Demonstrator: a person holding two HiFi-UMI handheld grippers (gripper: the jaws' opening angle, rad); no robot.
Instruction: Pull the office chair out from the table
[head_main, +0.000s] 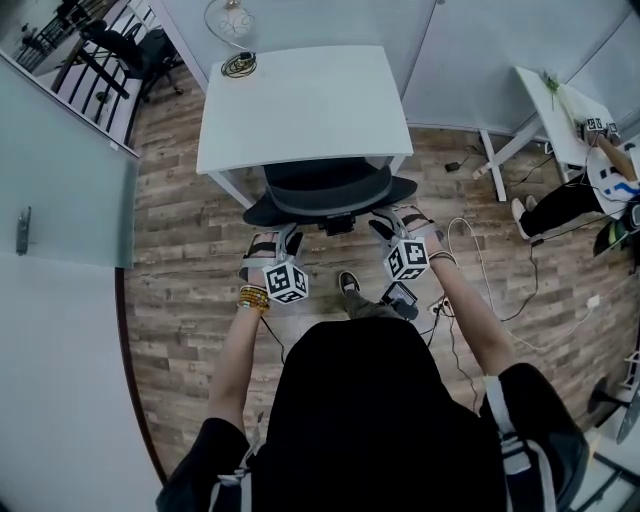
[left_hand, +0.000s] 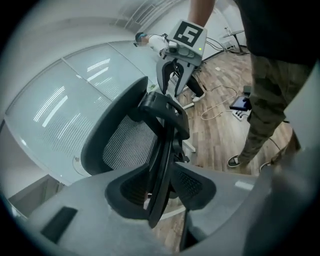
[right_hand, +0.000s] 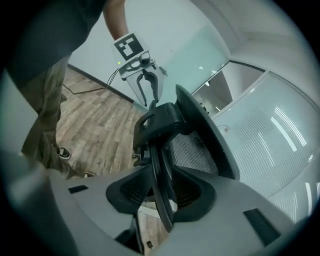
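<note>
Both jaws spread, left gripper (left_hand: 160, 187), right gripper (right_hand: 162, 192) astride black-rimmed mesh office chair (head_main: 330, 190)

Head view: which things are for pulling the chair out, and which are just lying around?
For the job: office chair; table; left gripper and right gripper, both open, straddling the chair back's rim.
Lying about: coiled cable by the table's far corner; floor cables; other desk at right.

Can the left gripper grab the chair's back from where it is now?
Probably yes. The back edge of the office chair sits between the open jaws of the left gripper, and nothing is in the way. The pads don't seem to press on it yet.
</note>
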